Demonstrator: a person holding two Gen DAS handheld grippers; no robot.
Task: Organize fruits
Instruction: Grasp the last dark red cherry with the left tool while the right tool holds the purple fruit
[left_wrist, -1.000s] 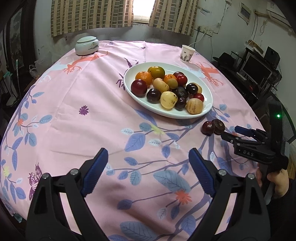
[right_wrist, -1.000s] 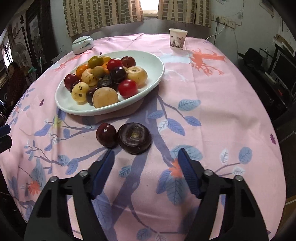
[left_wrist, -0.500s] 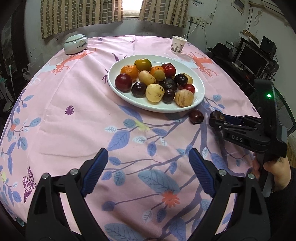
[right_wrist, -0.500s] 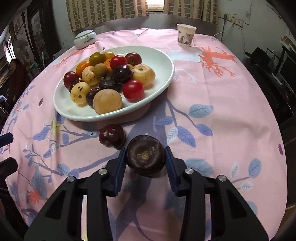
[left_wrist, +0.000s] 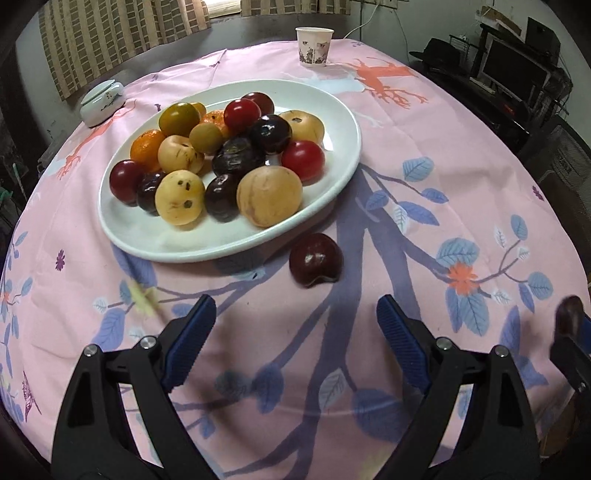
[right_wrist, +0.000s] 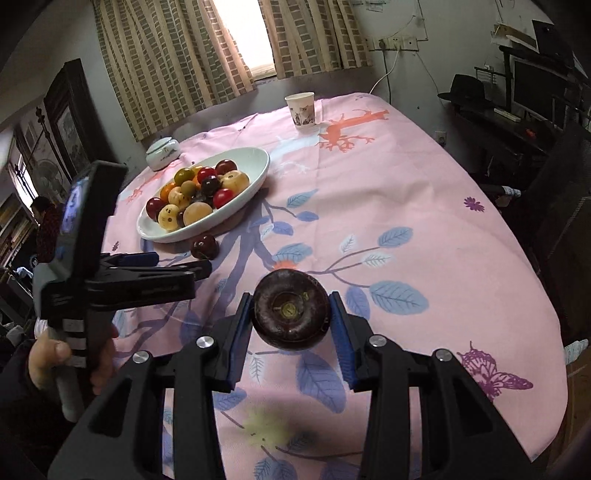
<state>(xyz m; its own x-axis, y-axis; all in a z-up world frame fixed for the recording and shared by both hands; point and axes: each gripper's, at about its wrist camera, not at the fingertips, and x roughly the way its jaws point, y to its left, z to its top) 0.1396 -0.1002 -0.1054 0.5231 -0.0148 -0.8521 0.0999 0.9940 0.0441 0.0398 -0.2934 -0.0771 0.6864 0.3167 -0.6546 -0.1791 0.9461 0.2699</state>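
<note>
From the left wrist, the left gripper (left_wrist: 295, 328) is hanging wide open and empty just short of a dark red plum (left_wrist: 314, 264) lying on the pink leaf-printed table (left_wrist: 443, 177) beside the white oval plate (left_wrist: 347, 122) of mixed fruit. From the right wrist, the right gripper (right_wrist: 291, 321) is clamping a round dark purple mangosteen (right_wrist: 290, 318), carrying it above the table.

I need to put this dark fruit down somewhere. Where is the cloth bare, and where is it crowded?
Bare cloth spreads right of the white plate, from the paper cup to the near edge. Crowding sits by the plate's near rim, where the red plum lies and the left gripper hovers. The plate is heaped.
</note>
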